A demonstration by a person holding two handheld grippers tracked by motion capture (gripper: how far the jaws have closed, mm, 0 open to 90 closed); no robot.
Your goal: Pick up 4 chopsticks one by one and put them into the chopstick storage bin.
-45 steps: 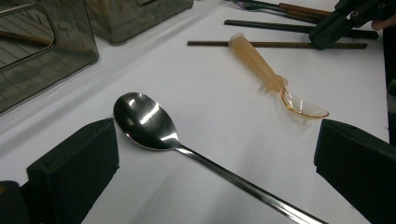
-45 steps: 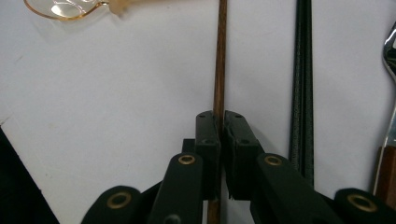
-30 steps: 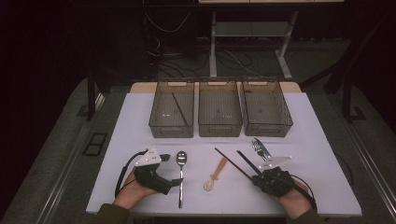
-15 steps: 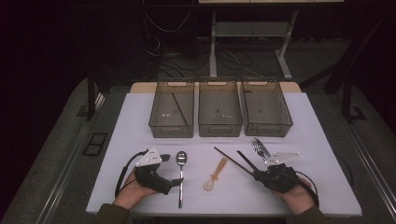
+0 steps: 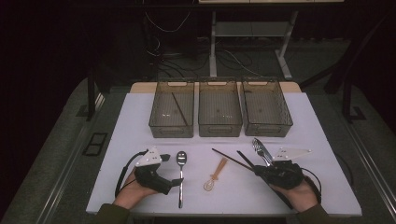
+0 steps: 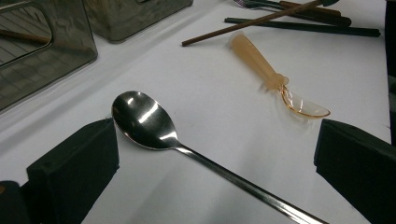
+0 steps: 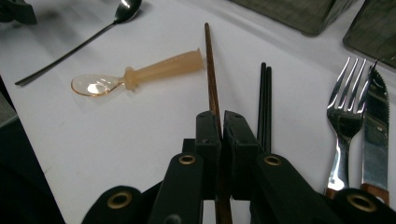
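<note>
Right gripper (image 7: pixel 219 123), lower centre of its view, is clamped on the brown chopstick (image 7: pixel 211 70). Bare tabletop (image 7: pixel 140 126) lies open left of it; the black chopsticks (image 7: pixel 265 102) sit close on the right.

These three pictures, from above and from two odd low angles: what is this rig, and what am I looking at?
A person sits at a white table holding a hand-held two-jaw gripper in each hand. The high view looks down from above; the other two come from cameras riding on each gripper, looking along its black jaws.

The left gripper is open, its jaws either side of a shiny long-handled metal spoon. The right gripper is shut on a brown wooden chopstick.

Also on the table: a translucent amber plastic spoon, a pair of black chopsticks, a metal fork, a serrated knife, and three clear plastic bins; the left bin holds one brown stick.
</note>
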